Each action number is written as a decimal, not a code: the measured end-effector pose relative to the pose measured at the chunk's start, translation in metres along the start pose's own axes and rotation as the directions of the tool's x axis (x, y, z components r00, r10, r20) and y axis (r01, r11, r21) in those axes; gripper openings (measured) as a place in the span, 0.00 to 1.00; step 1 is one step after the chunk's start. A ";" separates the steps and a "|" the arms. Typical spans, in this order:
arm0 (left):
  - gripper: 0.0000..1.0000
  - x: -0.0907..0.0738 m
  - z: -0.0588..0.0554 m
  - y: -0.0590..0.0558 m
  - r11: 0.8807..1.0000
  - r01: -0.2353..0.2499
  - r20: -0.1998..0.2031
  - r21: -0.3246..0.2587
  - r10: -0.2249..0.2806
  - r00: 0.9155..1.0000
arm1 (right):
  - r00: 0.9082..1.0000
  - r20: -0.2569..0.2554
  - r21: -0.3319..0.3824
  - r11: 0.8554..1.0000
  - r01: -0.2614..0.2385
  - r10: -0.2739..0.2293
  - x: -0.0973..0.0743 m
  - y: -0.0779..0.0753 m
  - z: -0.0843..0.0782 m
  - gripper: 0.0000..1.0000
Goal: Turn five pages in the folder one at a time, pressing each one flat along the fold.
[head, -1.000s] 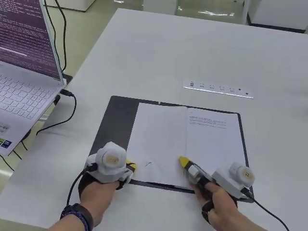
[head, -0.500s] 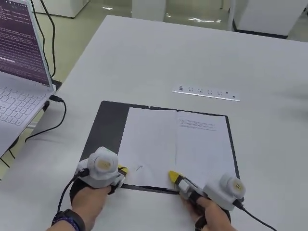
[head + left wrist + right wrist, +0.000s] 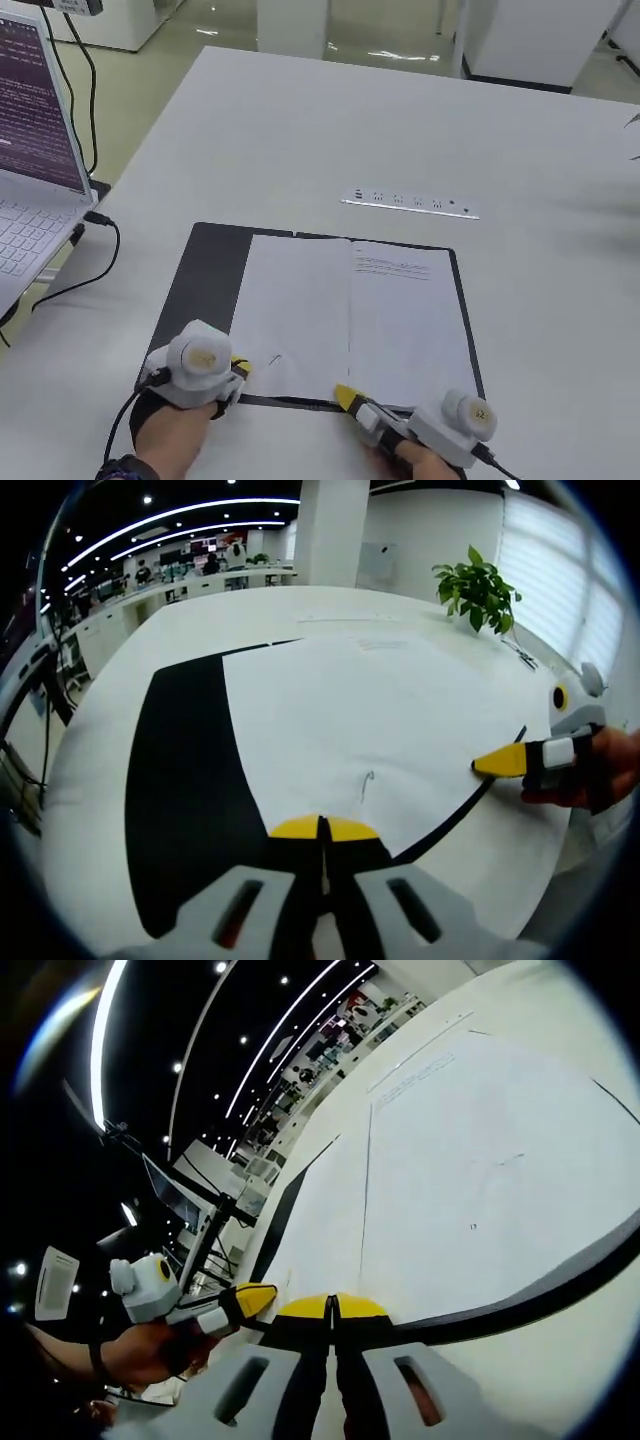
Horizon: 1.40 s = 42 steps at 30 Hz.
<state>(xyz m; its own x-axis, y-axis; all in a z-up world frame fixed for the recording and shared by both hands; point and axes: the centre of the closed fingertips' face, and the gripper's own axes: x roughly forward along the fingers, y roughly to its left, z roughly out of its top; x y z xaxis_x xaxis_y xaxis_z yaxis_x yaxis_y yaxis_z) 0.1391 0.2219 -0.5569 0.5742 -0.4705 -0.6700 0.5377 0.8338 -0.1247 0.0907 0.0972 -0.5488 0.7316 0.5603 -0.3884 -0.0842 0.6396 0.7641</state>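
The black folder point(image 3: 205, 275) lies open on the white table, with a blank white page point(image 3: 295, 315) on the left and a page with a few printed lines point(image 3: 405, 320) on the right. My left gripper point(image 3: 241, 367) is shut, its yellow tips point(image 3: 323, 828) at the near left corner of the blank page, over the black cover point(image 3: 185, 800). My right gripper point(image 3: 345, 397) is shut too, its tips point(image 3: 332, 1306) resting at the near end of the fold point(image 3: 366, 1190). Each gripper shows in the other's view: the right gripper point(image 3: 505, 762) and the left gripper point(image 3: 245, 1300).
An open laptop point(image 3: 25, 170) stands at the far left, and its cable point(image 3: 95, 255) runs close to the folder. A white power strip point(image 3: 410, 203) lies beyond the folder. A potted plant point(image 3: 478, 590) stands at the table's far side.
My right gripper has slid down the fold toward the folder's near edge. My left gripper has stayed at the page's near left corner. The head camera has shifted.
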 end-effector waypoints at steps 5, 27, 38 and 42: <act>0.00 0.000 0.001 0.000 1.000 -0.014 -0.024 -0.003 0.014 1.000 | 1.000 -0.014 0.018 1.000 0.004 -0.004 0.000 -0.001 0.000 0.00; 0.32 -0.011 0.017 -0.025 0.998 0.015 -0.055 -0.066 -0.019 0.998 | 0.999 0.038 0.030 0.999 -0.015 0.014 -0.013 0.008 0.039 0.25; 0.37 -0.035 0.019 -0.019 0.999 0.014 -0.023 -0.043 -0.015 1.000 | 1.000 0.022 -0.132 0.991 0.025 -0.022 -0.038 0.001 0.051 0.33; 0.39 -0.045 0.025 -0.018 0.999 0.025 0.012 -0.025 -0.025 1.000 | 0.999 0.009 -0.211 0.977 0.039 -0.039 -0.047 0.000 0.055 0.37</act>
<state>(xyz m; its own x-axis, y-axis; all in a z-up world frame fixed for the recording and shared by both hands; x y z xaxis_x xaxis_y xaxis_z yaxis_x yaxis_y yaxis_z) 0.1189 0.2207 -0.5068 0.5679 -0.4944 -0.6581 0.5363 0.8288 -0.1599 0.0938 0.0413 -0.5021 0.7401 0.5307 -0.4131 -0.1958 0.7577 0.6226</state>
